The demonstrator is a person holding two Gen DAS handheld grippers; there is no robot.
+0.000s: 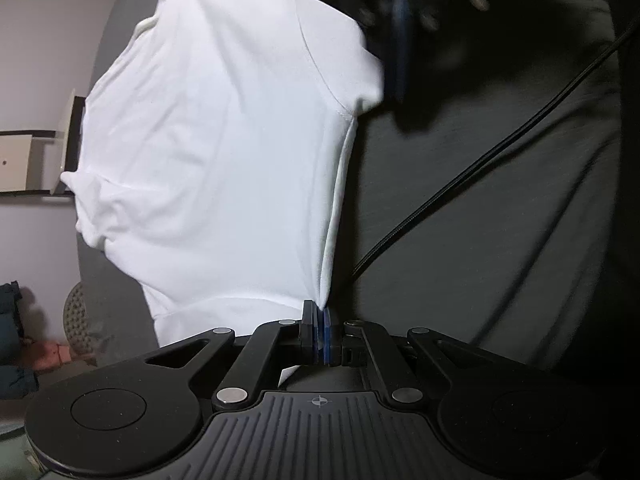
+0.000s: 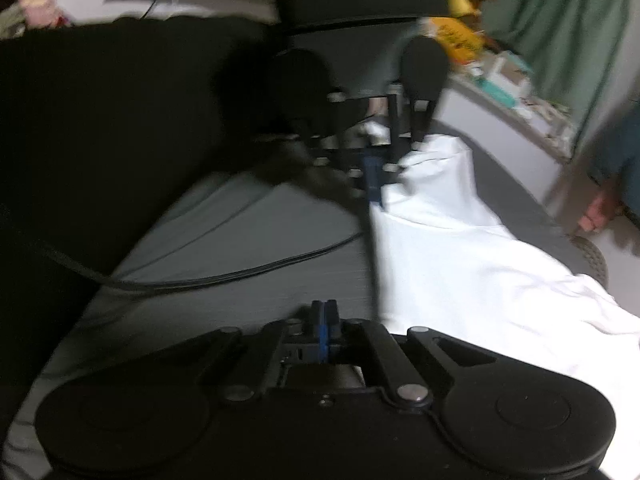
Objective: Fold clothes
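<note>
Grey bedding (image 1: pixel 500 240) underlies the white shirt (image 1: pixel 220 160), pinched by left gripper (image 1: pixel 320 312); right gripper (image 2: pixel 325 316) clenched beside it.

No readable text, brand or number anywhere. Only dark print, blurred beyond reading, on a yellow package (image 2: pixel 460 40) at one o'clock, and a small crosshair mark (image 1: pixel 319 401) on the tongs' housing.
</note>
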